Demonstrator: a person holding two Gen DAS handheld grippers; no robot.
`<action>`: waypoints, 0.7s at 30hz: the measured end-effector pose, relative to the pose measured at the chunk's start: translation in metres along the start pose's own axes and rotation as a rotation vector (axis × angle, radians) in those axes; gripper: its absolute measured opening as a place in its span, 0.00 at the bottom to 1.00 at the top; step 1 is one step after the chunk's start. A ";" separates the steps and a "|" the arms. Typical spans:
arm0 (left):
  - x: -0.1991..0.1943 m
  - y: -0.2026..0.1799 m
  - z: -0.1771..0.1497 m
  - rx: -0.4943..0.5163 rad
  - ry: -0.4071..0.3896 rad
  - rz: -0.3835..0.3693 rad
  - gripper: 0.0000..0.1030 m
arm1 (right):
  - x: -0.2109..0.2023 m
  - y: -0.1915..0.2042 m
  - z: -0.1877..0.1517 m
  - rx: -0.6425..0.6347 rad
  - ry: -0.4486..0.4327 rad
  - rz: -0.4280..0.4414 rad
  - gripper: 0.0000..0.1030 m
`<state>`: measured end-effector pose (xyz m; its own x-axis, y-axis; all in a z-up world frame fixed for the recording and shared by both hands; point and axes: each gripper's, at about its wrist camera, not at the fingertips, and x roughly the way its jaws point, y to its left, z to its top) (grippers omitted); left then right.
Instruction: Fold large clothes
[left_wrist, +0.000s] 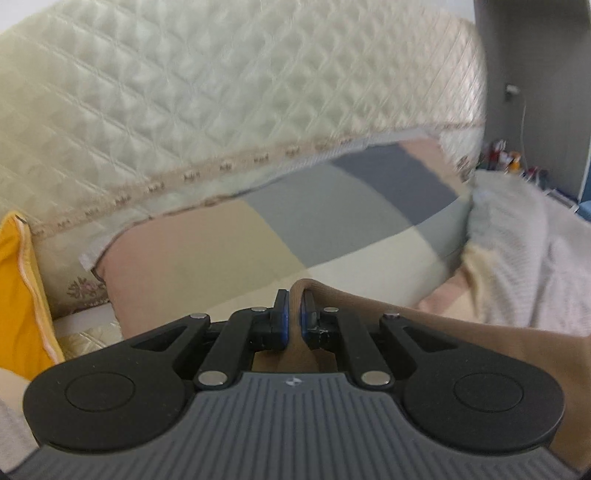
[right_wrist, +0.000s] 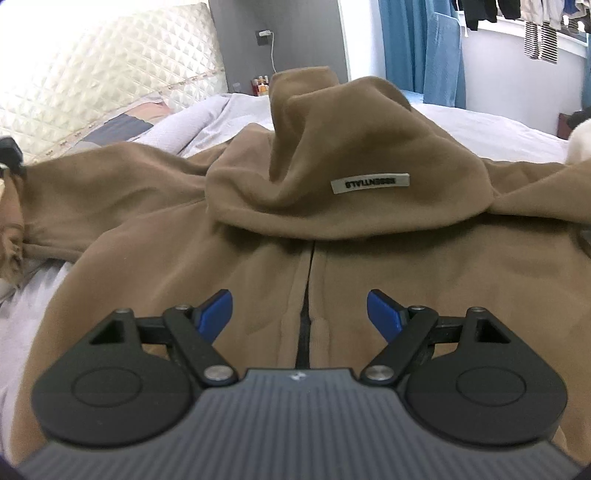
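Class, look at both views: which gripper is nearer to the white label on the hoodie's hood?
Right. The right gripper hovers open over the zip just below the label; the left gripper pinches hoodie fabric off to the side.

Tan zip hoodie (right_wrist: 229, 266) spread front-up on bed, hood crumpled, white label showing

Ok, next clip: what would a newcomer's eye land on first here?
The brown hoodie spread over the bed fills the right wrist view, its hood heaped at centre with a white label, under the open right gripper. In the left wrist view, the left gripper is shut on a fold of it, before a quilted headboard.
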<state>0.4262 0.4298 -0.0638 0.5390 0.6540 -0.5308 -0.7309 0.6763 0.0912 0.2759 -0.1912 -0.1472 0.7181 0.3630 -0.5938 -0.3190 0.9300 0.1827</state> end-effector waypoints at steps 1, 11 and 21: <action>0.007 -0.002 -0.001 -0.006 0.015 0.002 0.07 | 0.005 -0.002 0.001 0.003 -0.001 0.002 0.79; -0.022 -0.004 -0.014 -0.028 0.012 -0.070 0.45 | 0.028 -0.013 0.005 0.071 0.029 0.031 0.79; -0.121 -0.019 -0.060 -0.071 0.020 -0.314 0.64 | -0.017 -0.001 0.006 -0.008 -0.076 0.032 0.79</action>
<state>0.3496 0.3176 -0.0516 0.7350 0.4103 -0.5399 -0.5581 0.8183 -0.1378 0.2680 -0.1984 -0.1325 0.7525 0.3958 -0.5264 -0.3471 0.9176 0.1937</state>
